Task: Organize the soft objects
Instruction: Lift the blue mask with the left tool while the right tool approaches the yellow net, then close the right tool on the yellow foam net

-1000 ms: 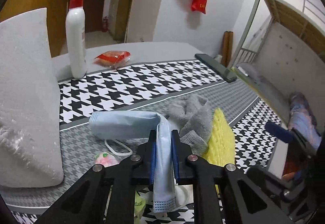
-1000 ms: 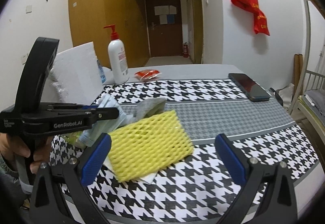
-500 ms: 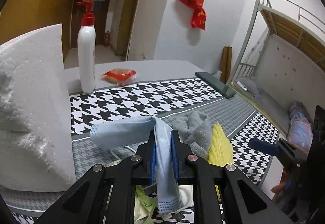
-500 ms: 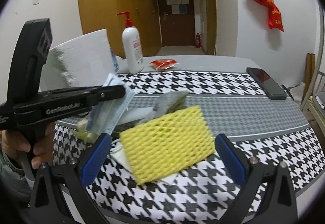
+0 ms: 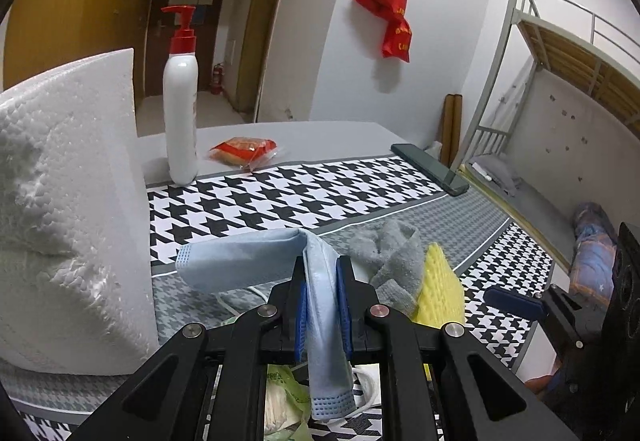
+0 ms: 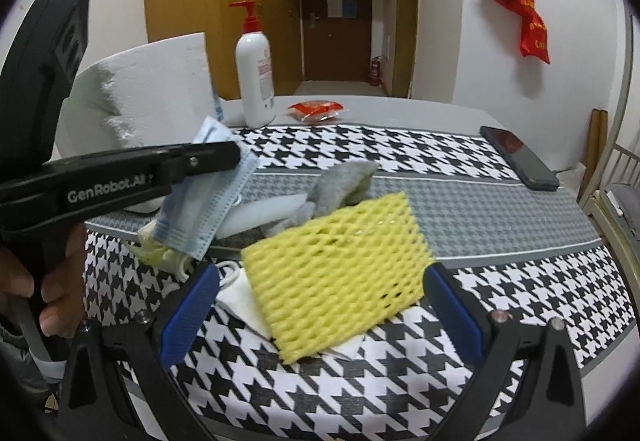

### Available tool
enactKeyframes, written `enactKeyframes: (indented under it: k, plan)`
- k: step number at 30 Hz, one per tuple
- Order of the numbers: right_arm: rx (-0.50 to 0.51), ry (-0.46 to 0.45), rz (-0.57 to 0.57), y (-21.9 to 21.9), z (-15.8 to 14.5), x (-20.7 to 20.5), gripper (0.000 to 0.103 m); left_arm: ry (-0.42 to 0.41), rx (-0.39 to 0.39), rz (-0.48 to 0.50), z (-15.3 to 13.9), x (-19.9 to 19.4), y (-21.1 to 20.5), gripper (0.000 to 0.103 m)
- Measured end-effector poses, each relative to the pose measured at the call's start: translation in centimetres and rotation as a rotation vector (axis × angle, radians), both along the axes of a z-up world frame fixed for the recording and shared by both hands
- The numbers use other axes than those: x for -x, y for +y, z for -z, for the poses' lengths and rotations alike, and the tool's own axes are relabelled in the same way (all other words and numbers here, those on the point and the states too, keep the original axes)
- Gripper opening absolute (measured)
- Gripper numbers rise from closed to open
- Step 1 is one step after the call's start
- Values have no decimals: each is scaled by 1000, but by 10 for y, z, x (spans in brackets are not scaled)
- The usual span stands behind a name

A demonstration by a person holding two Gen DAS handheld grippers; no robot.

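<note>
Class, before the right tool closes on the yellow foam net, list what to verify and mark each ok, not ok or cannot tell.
1. Left tool shut on the blue face mask: ok.
2. Right tool open wide: ok.
3. Yellow foam net between its fingers: ok.
4. Pads touching the net: cannot tell.
5. Grey sock outside the right tool's gap: ok.
6. White tissue under the net staying clear of the grip: cannot tell.

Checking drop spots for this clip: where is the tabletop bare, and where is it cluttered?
Bare: the houndstooth cloth between the yellow foam net and the phone, and the near right corner. Crowded: the pile of grey cloth and wrappers beside the white foam block.
</note>
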State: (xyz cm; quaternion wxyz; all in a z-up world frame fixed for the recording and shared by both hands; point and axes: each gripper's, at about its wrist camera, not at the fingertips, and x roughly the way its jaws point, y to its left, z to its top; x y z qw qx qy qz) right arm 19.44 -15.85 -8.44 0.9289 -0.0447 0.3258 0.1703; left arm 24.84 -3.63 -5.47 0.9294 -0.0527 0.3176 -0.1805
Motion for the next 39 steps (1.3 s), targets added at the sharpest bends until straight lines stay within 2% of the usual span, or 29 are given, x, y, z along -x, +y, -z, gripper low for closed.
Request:
enactKeyframes:
  k: [1, 3, 6, 11, 15, 20, 26, 28, 30, 33, 39]
  plan:
    - [1, 2, -3, 1, 0, 0, 100, 0, -2, 0, 0, 0, 0, 15]
    - [4, 18, -9, 2, 2, 0, 83, 3, 0, 0, 1, 0, 0, 15]
    - [3, 44, 8, -4, 5, -1, 67, 0, 0, 7, 0, 0, 0, 15]
    - [37, 49, 57, -23, 4, 4, 48, 1, -3, 14, 0, 1, -2, 15]
    - [85, 49, 125, -43, 4, 9, 47, -5, -6, 17, 0, 2, -2, 15]
    - [35, 50, 175, -64, -3, 13, 47, -10, -12, 24, 0, 4, -5, 15]
    - [3, 67, 181, -50, -1, 3, 48, -11, -10, 17, -1, 4, -5, 15]
    - [20, 70, 214, -46, 2, -4, 48, -11, -10, 17, -1, 4, -4, 15]
    - [23, 92, 239, -46, 7, -12, 48, -11, -10, 18, -1, 4, -4, 15]
    - [-27, 123, 242, -51, 12, -18, 48, -12, -10, 19, -1, 4, -4, 15]
    - [-12, 164, 253, -48, 18, -23, 51, -16, -2, 22, -1, 5, -3, 15]
